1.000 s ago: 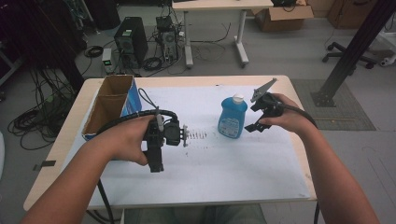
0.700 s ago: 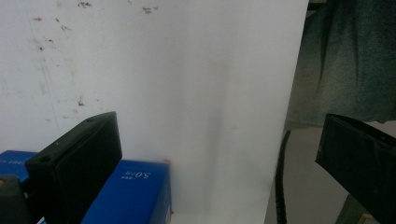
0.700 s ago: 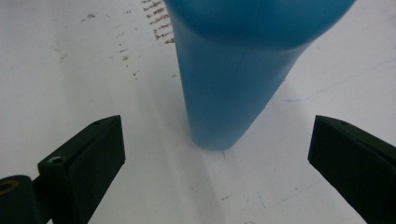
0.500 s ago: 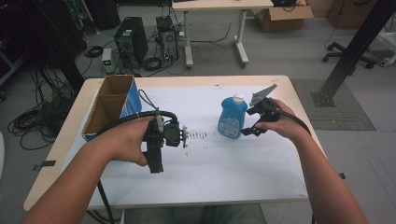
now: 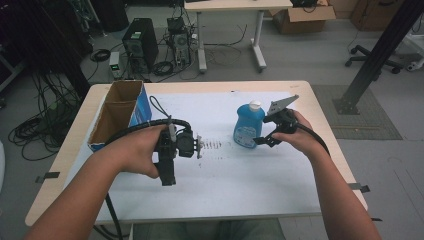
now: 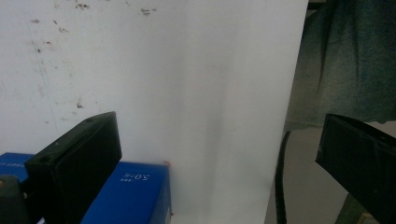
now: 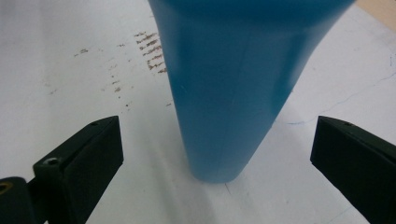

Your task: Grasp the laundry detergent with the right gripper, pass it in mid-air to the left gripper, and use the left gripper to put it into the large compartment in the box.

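**Right gripper at the blue bottle**

While the blue bottle (image 5: 248, 125) stood upright on the white paper sheet (image 5: 240, 175) covering the table (image 5: 320, 125), the right gripper (image 5: 264, 140) sat just beside its lower body, jaws spread wide and nothing between them yet. The bottle was a translucent blue plastic one with a white cap, its body broad at the shoulders and narrowing toward the base. Its long axis ran vertically, cap up. In the right gripper view the blue bottle (image 7: 233, 88) rose between and beyond the two black jaws, neither touching it, its foot planted on the paper near a patch of brown scuff marks (image 7: 152, 51).

The bottle stood on the right half of the table, toward the far edge. The left gripper (image 5: 197, 146) was held well apart from it, near the middle of the sheet, jaws also released and empty. A cardboard box with blue sides (image 5: 120, 115) lay at the table's left, open top upward.
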Demonstrator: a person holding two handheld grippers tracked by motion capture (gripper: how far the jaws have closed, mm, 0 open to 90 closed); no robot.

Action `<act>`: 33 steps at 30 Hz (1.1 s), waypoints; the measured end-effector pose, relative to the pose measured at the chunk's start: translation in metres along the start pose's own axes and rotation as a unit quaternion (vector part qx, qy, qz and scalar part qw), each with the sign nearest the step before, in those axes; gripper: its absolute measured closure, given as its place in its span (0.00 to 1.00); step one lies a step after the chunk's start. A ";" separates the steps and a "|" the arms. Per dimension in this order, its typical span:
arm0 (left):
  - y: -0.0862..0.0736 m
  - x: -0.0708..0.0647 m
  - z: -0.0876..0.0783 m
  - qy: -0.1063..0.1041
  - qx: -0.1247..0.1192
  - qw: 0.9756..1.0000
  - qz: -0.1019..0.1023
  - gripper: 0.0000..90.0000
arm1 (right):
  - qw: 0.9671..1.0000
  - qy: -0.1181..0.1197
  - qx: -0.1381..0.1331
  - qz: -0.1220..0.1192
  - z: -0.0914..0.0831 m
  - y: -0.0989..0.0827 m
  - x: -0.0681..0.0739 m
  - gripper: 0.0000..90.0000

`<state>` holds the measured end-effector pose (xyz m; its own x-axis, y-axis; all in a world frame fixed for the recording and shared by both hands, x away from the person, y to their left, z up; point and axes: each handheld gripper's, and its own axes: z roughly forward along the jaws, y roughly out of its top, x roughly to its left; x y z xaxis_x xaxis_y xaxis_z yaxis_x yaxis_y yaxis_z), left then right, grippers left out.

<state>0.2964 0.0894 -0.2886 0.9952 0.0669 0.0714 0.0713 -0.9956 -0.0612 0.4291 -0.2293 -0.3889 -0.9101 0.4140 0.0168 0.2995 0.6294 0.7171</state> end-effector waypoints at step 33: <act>0.004 0.001 0.002 0.003 0.002 1.000 0.002 0.00 | 0.996 -0.025 -0.083 0.016 0.021 -0.009 0.002 0.02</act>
<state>0.2978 0.0851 -0.2908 0.9950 0.0631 0.0780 0.0682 -0.9956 -0.0648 0.4303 -0.2204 -0.4101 -0.8845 0.4664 0.0100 0.2727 0.4996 0.8222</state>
